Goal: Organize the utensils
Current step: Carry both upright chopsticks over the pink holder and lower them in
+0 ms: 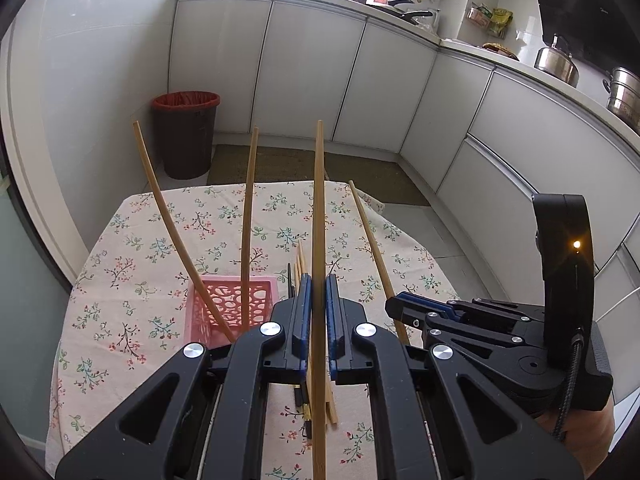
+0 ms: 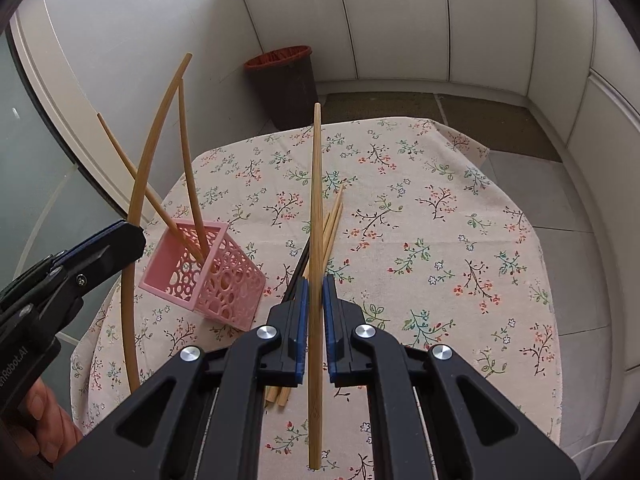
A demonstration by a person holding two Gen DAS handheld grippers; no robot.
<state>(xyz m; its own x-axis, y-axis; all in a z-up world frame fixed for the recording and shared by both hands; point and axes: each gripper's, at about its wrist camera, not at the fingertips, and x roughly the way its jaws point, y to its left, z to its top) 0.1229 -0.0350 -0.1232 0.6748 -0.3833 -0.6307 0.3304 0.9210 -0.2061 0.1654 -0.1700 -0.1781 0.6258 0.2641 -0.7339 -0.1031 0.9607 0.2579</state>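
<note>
Bamboo chopstick (image 1: 319, 240) clamped in the left gripper (image 1: 319, 292); another (image 2: 316, 240) in the right gripper (image 2: 316, 292), beside the basket (image 2: 208, 276). Light, stiff, smooth; mid-shaft grip prevents swivel.

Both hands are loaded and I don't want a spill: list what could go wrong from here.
1. The pink holder looks light, and two leaning chopsticks already tilt out to one side; a nudge while inserting could tip it.
2. The left gripper pinches the left chopstick and the right gripper pinches the right chopstick, each at a single spot; either may pivot or slip.
3. The grippers are close together, so the held sticks may clash.
</note>
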